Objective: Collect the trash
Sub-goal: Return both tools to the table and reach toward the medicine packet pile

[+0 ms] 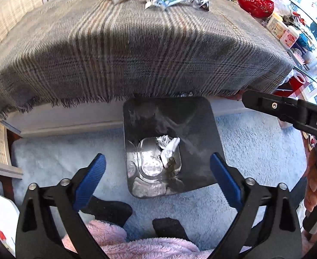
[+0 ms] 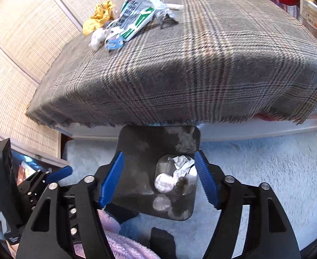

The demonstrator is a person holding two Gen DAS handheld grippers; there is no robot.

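Your left claw [image 1: 157,178] and right claw [image 2: 158,180] both hang wide open and empty above the black bin [image 1: 201,129]. Crumpled white trash [image 2: 181,167] lies at its bottom; more wrappers [image 2: 134,17] sit on the plaid-covered bench [image 2: 201,64].

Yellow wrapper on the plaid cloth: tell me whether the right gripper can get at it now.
Probably yes. The right gripper is open and empty above the bin; the yellow wrapper lies uncovered at the plaid cloth's far left.
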